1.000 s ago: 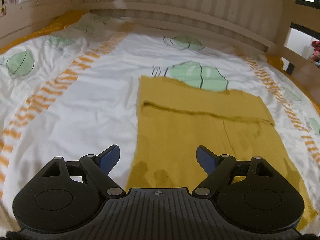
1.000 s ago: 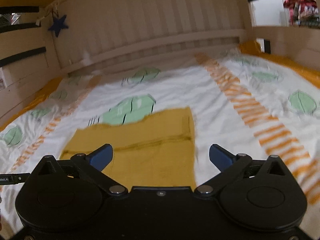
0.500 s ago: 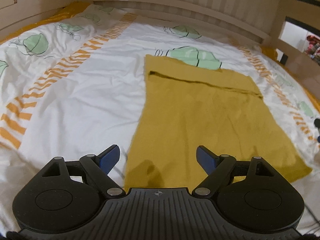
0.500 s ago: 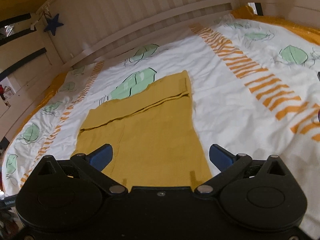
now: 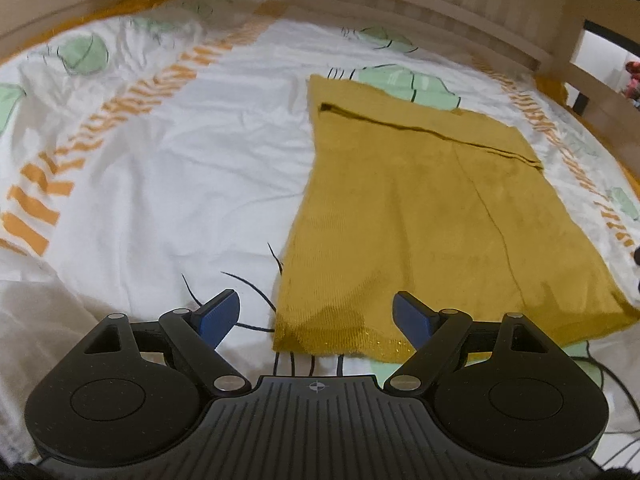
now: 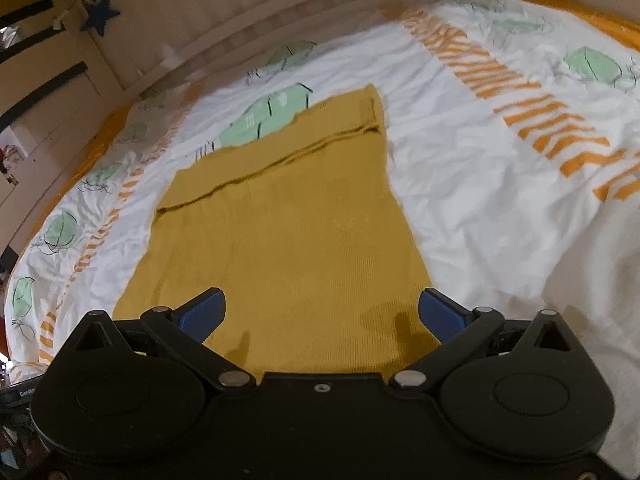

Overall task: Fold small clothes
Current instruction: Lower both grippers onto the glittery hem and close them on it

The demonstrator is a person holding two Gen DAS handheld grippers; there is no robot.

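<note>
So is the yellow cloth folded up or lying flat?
Mostly flat: the yellow cloth lies spread on the bedsheet, with only its far end folded over.

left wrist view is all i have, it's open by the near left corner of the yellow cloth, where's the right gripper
observer: The right gripper hovers over the near right corner of the cloth. I can't tell if it touches.
operator: open or shut
observer: Open, with nothing between its fingers. The outer one sits about over the cloth's right edge.
operator: anything else that side i should know
observer: Nothing lies on the cloth there. A blue star hangs on the wooden wall, far off to the left.
</note>
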